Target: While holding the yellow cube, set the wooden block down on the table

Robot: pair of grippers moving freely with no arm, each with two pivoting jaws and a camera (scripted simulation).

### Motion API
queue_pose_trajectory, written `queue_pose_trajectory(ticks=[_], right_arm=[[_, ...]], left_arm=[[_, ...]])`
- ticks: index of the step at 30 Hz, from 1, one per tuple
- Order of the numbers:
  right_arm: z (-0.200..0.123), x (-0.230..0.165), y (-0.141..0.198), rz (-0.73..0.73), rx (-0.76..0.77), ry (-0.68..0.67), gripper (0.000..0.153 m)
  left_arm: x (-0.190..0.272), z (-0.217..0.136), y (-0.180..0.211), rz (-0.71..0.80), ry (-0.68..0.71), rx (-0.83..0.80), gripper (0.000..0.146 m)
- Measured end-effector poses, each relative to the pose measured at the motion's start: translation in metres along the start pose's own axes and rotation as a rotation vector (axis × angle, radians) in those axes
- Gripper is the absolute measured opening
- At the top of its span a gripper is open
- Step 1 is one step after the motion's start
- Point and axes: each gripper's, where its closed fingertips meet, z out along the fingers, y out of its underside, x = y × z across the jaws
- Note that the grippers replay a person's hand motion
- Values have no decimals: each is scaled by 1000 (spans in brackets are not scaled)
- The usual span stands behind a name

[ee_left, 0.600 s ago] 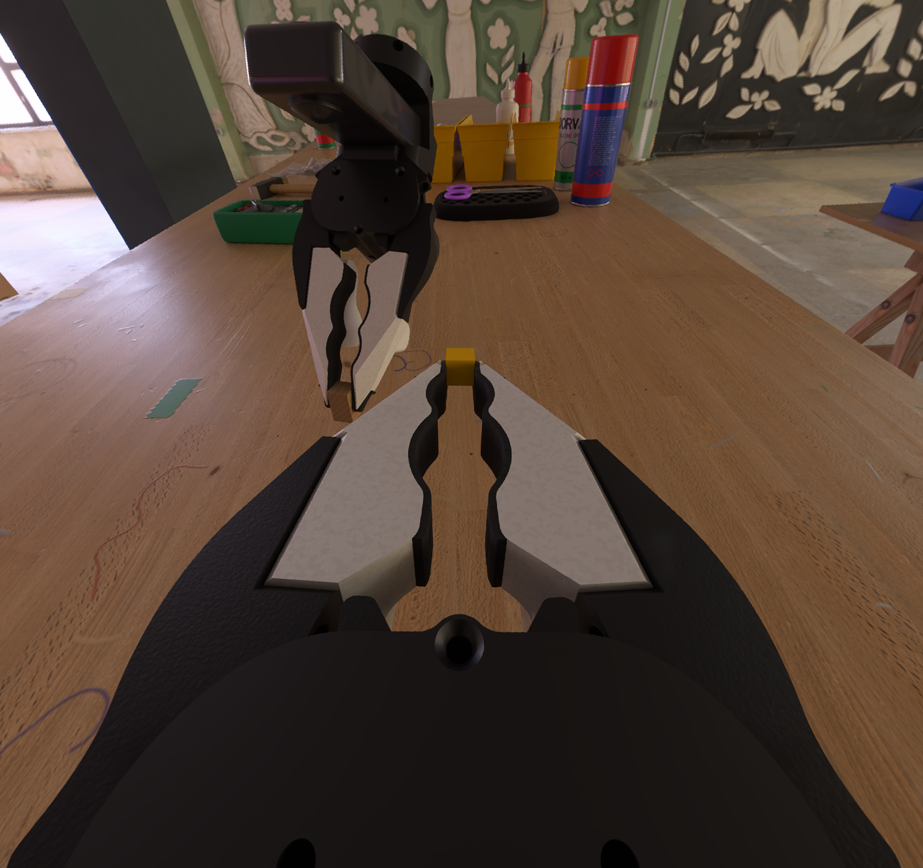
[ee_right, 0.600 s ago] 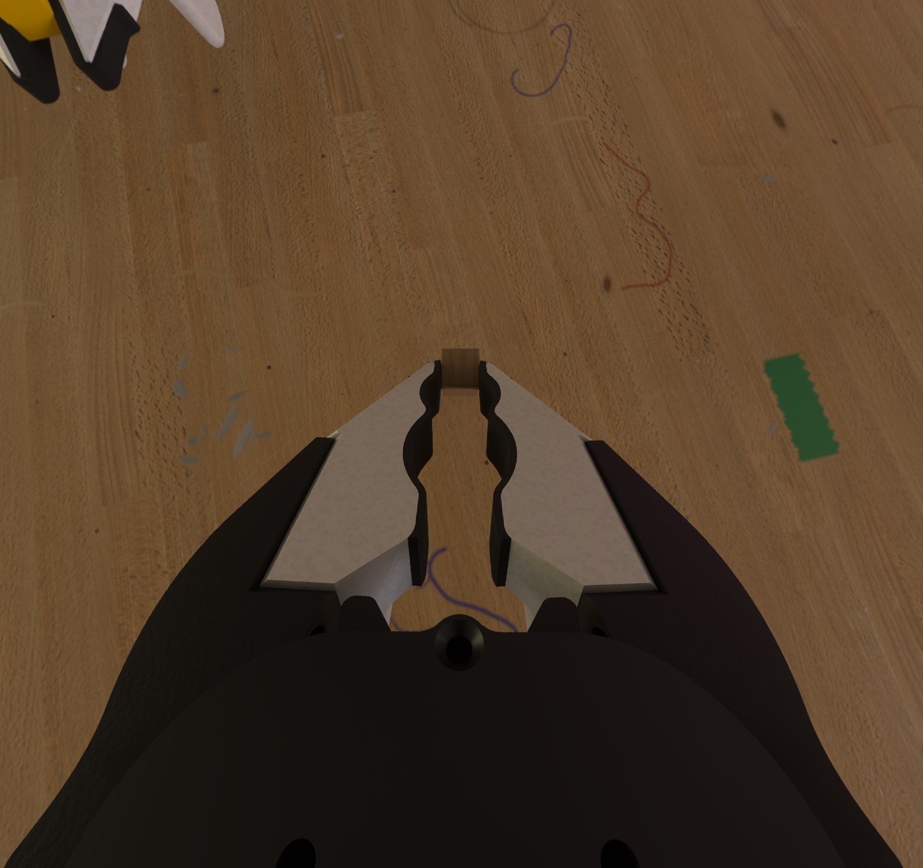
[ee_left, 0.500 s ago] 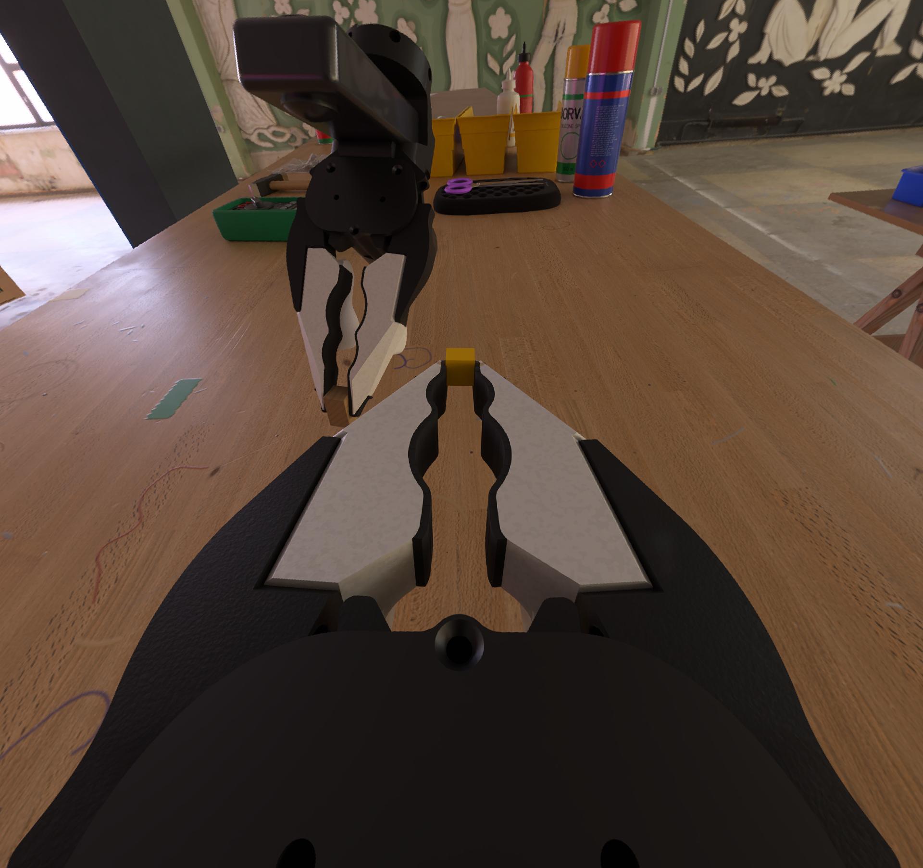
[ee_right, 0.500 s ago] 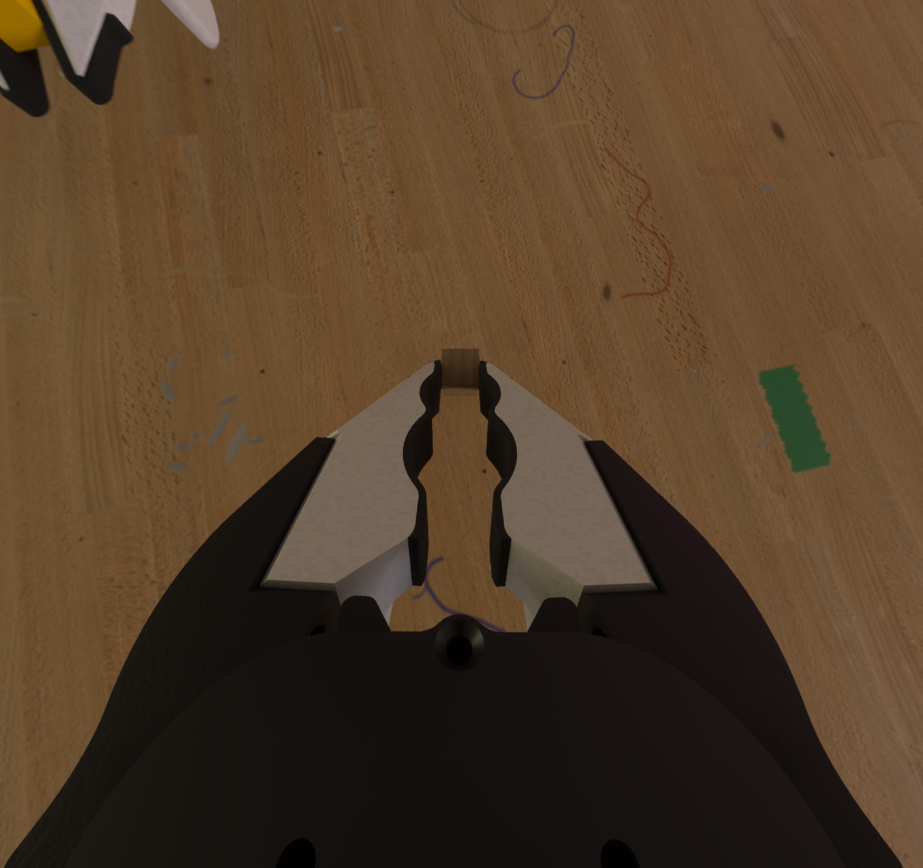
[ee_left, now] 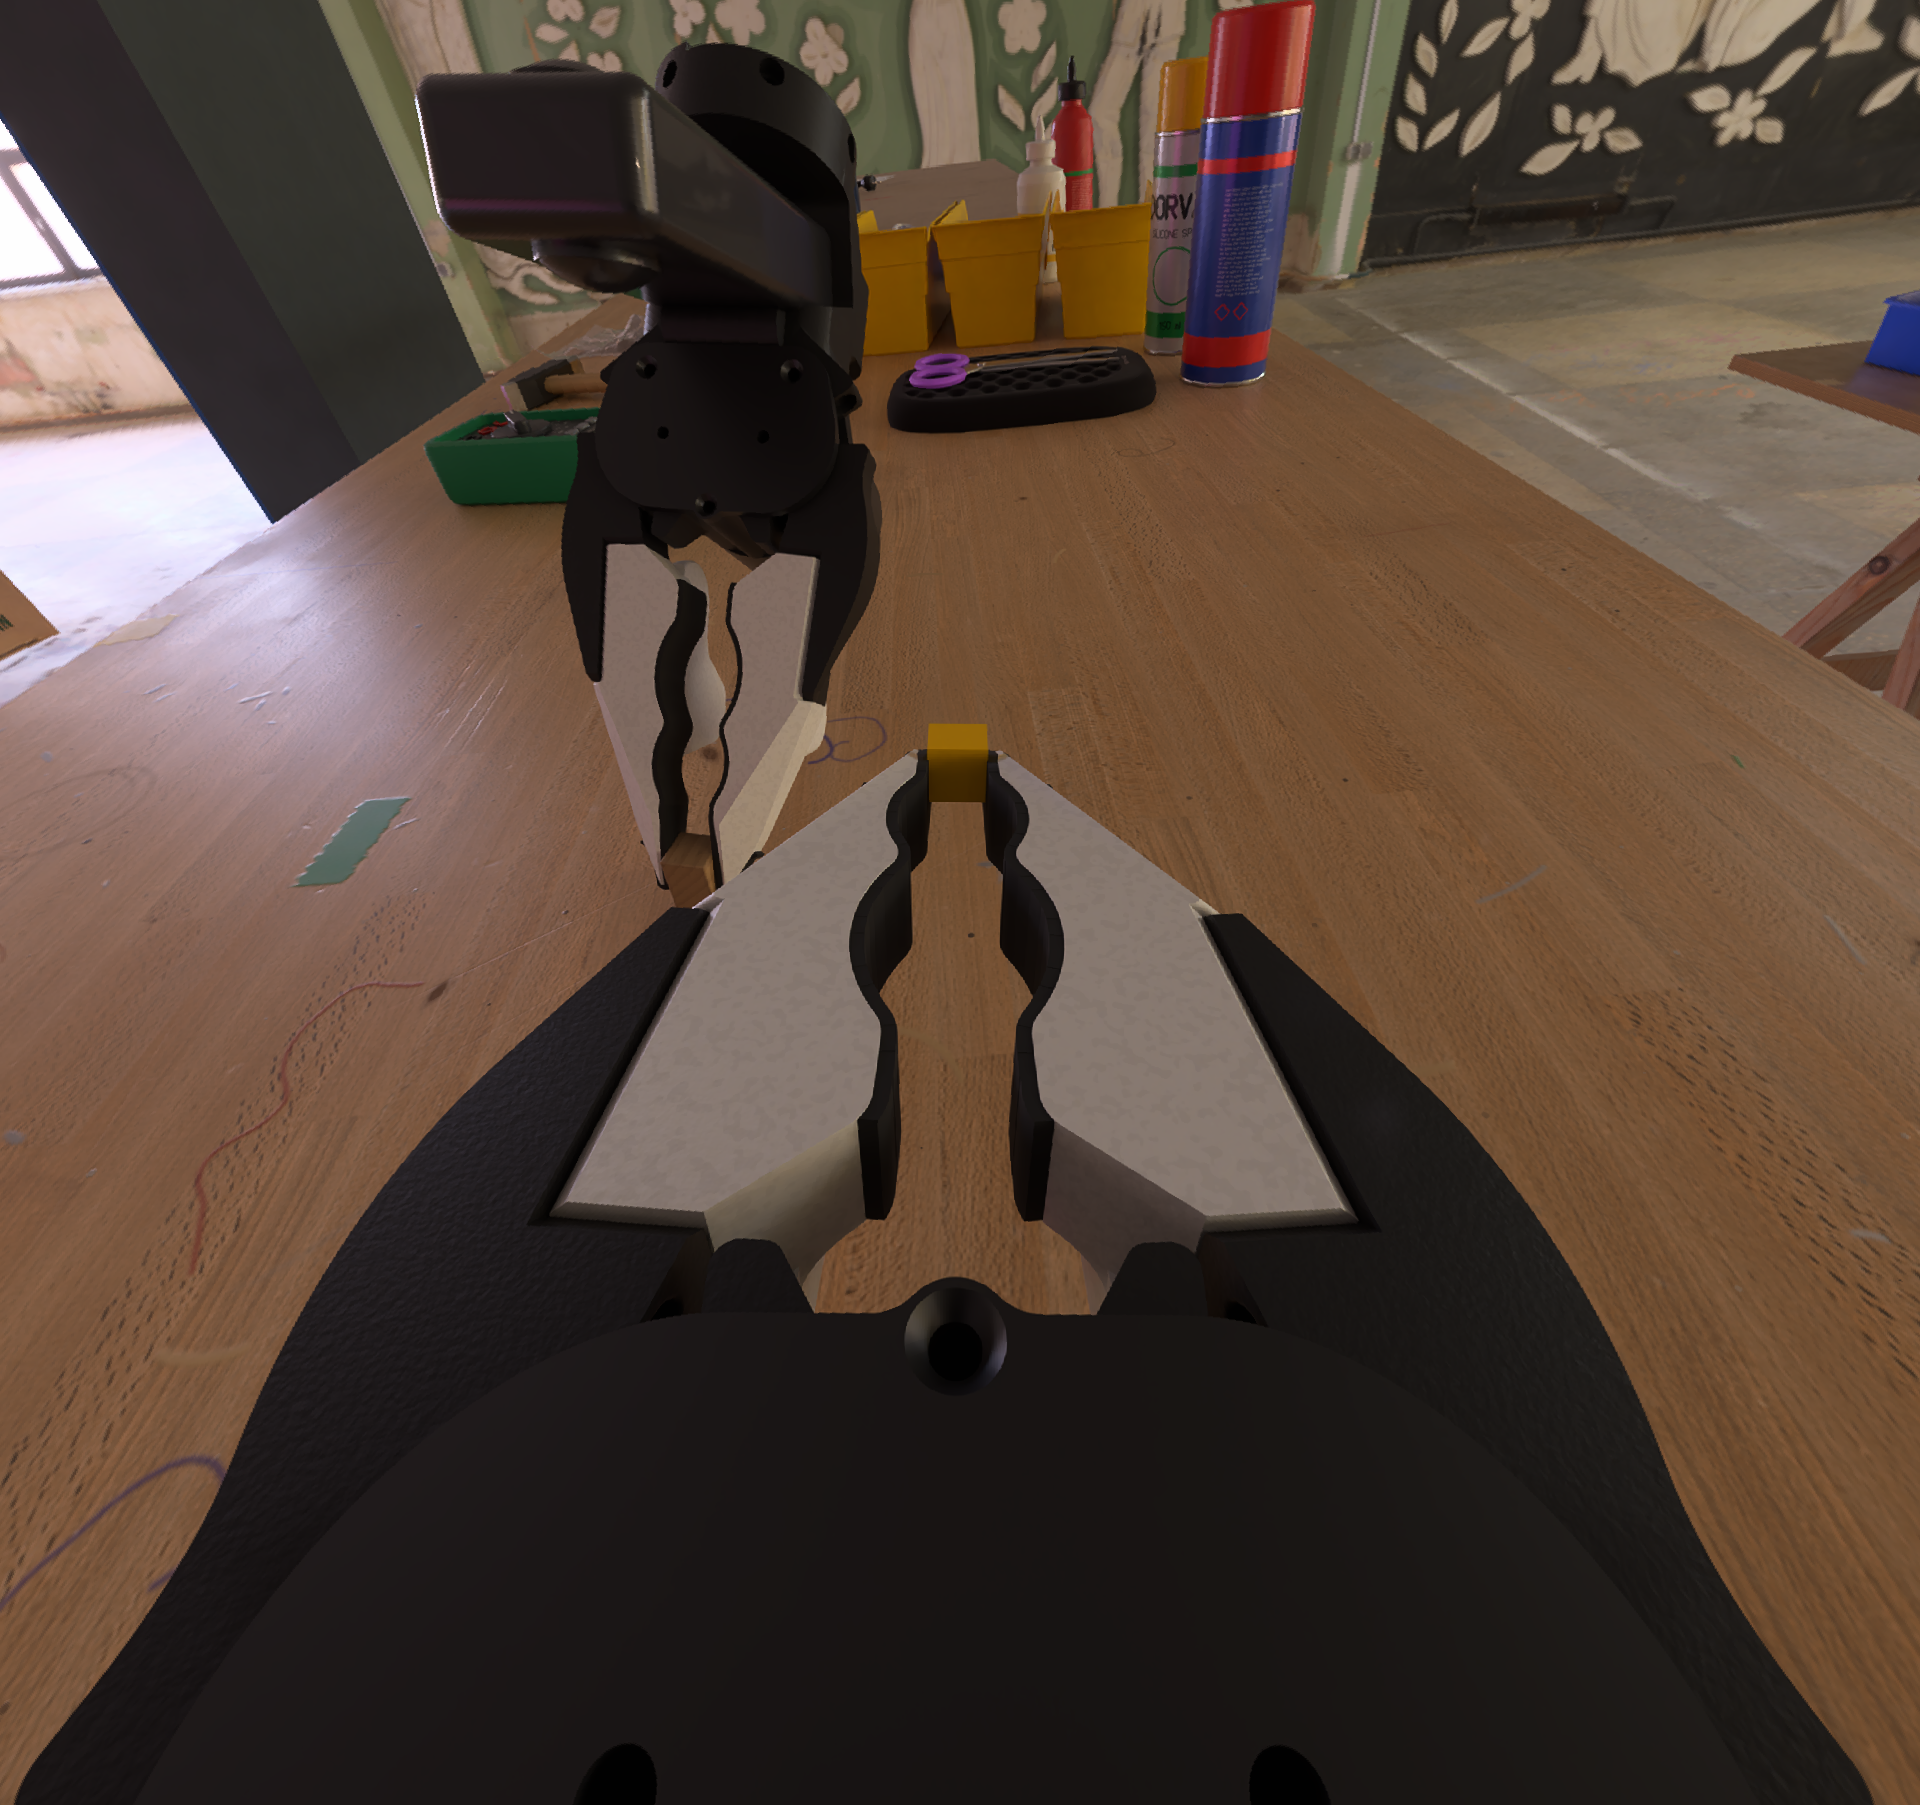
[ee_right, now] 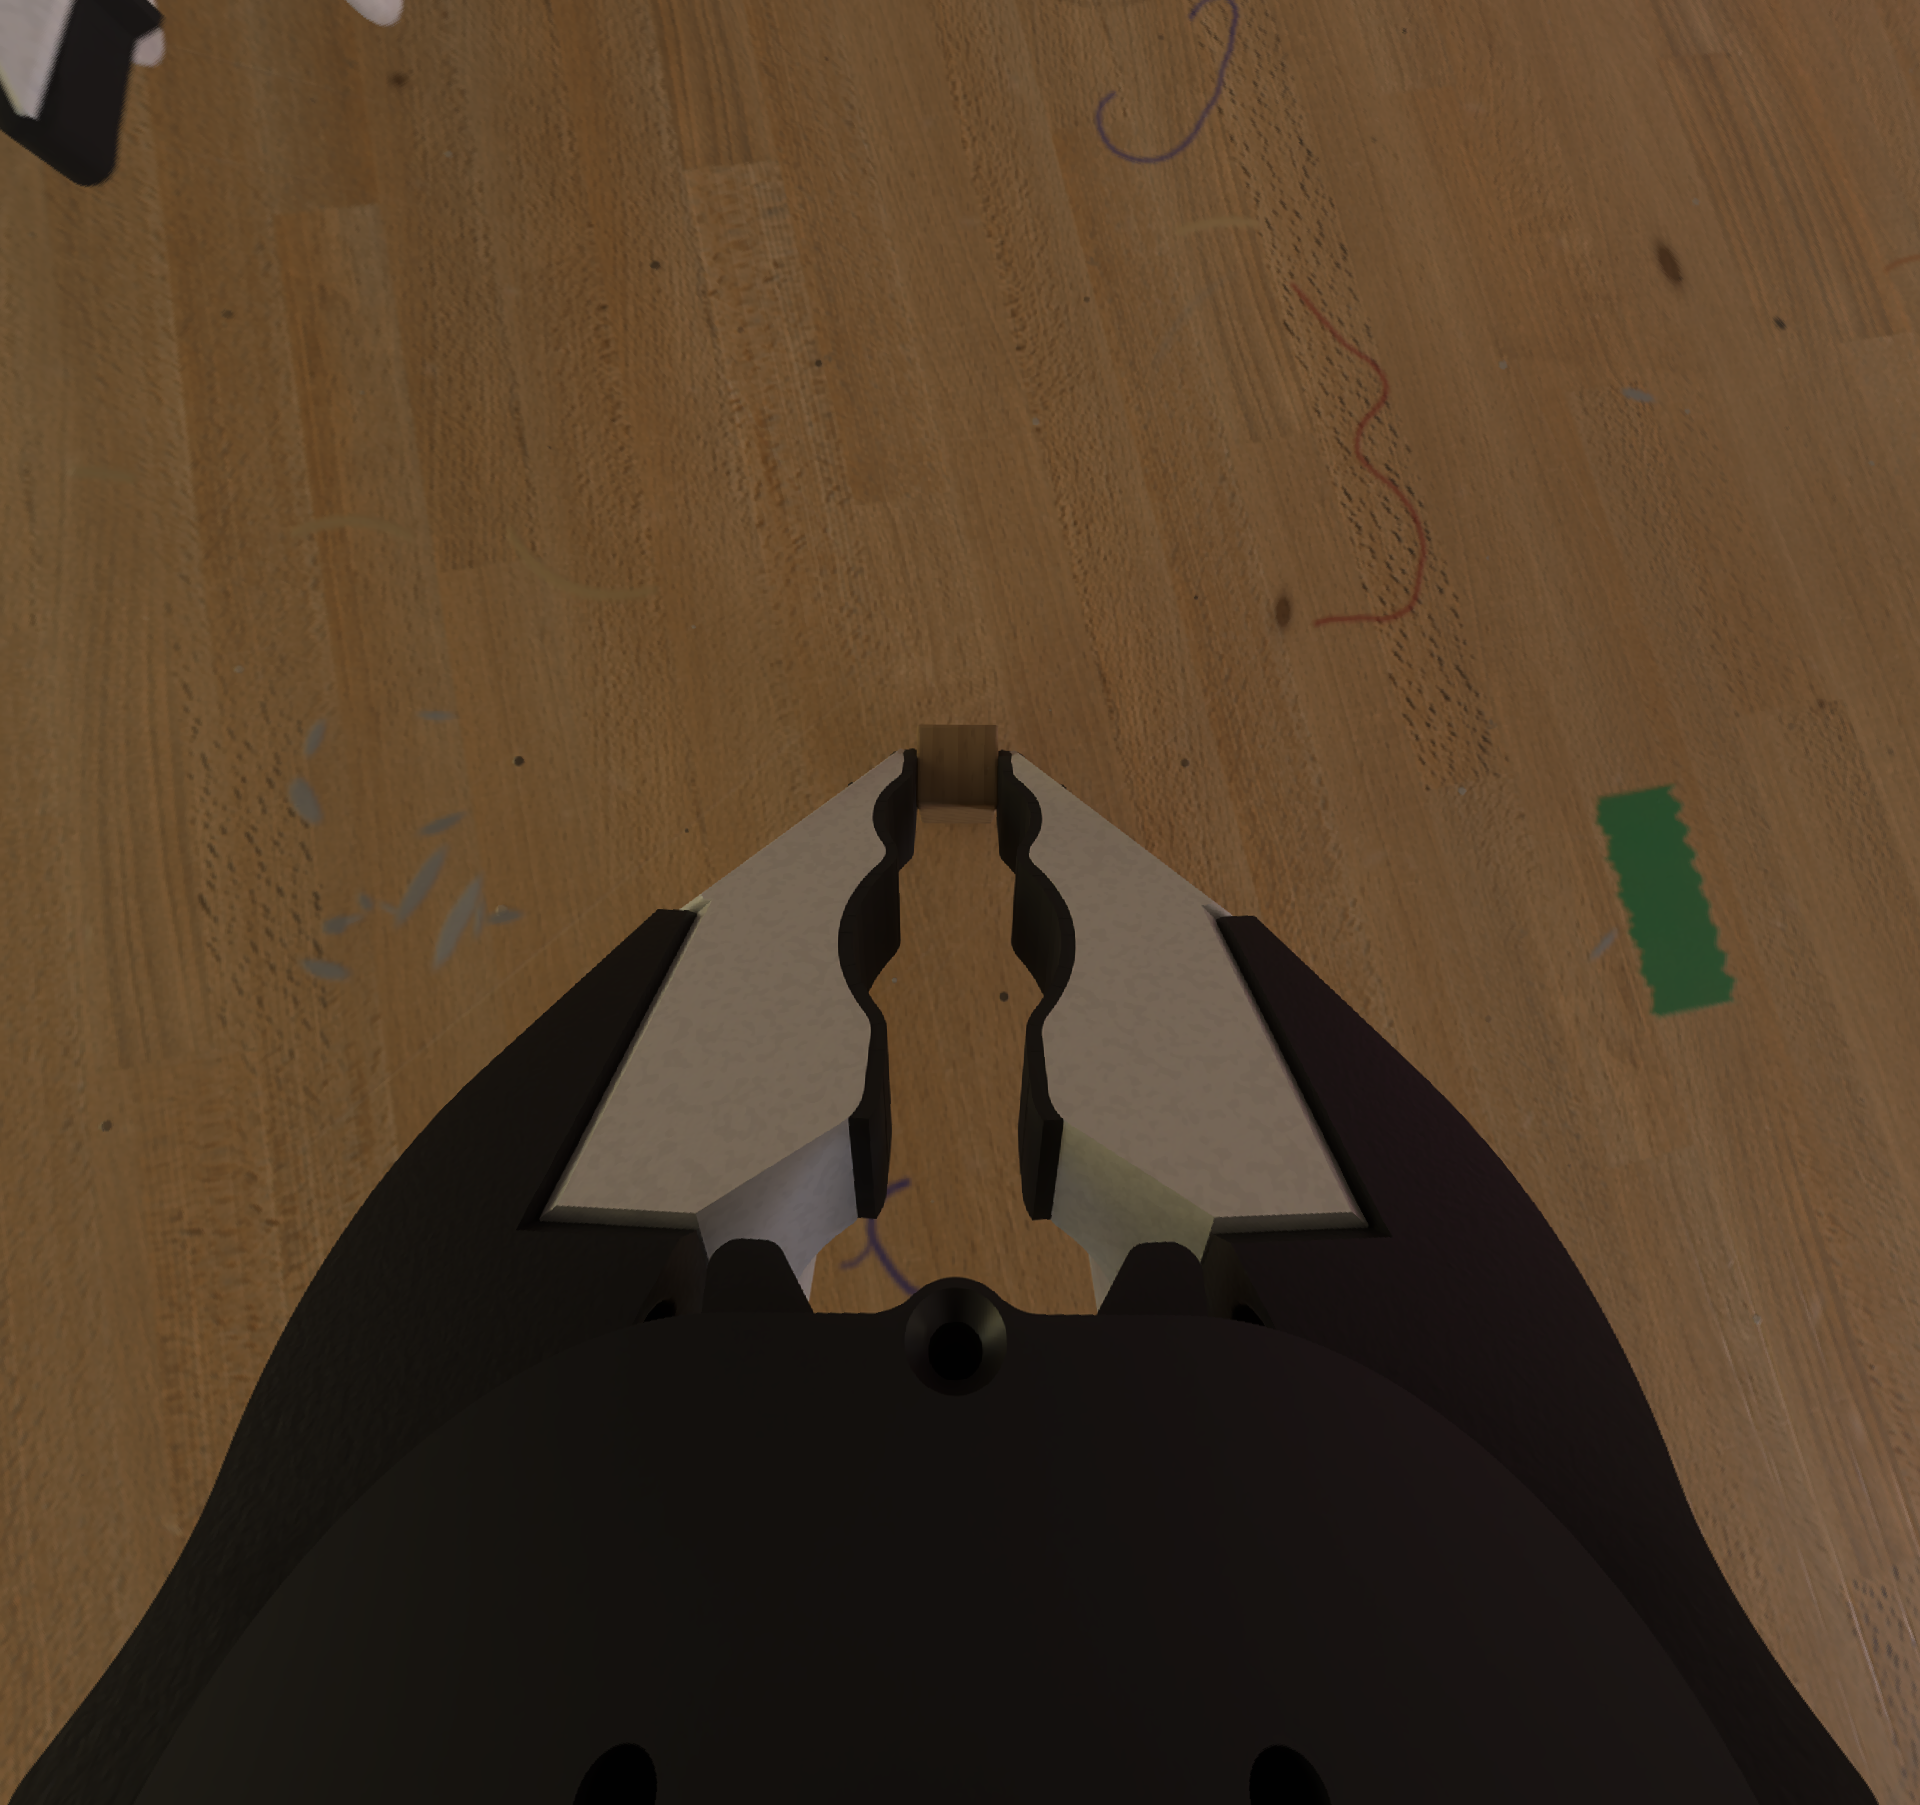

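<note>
The left gripper (ee_left: 957, 766) is closed on the yellow cube (ee_left: 956, 763), which sits clamped between its two fingertips above the wooden table (ee_left: 1351, 768). The gripper points along the tabletop at a shallow angle.

The right gripper (ee_right: 957, 771) points steeply downward at the table (ee_right: 623, 405) and is closed on the wooden block (ee_right: 957, 768), pinched at the fingertips. In the left wrist view, the right gripper (ee_left: 694, 862) stands just left of the left gripper's fingers, with the block (ee_left: 688, 865) at its tips very close to the tabletop; contact with the surface cannot be confirmed.

A strip of green tape (ee_right: 1664, 901) lies on the table to the right of the block in the right wrist view. At the far end of the table stand two spray cans (ee_left: 1242, 197), three yellow bins (ee_left: 987, 285), a black tray (ee_left: 1023, 389) carrying purple-handled scissors (ee_left: 940, 369), and a green tray (ee_left: 504, 454).
</note>
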Motion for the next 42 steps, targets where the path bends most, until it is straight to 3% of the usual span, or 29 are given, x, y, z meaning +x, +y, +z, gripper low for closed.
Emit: queue_pose_trajectory(ticks=[36, 42], right_arm=[[-10, -2, 6, 9, -25, 15, 18], [-16, 0, 18, 86, -73, 18, 20]], left_arm=[[2, 0, 1, 10, 7, -6, 9], [2, 0, 1, 15, 6, -5, 9]])
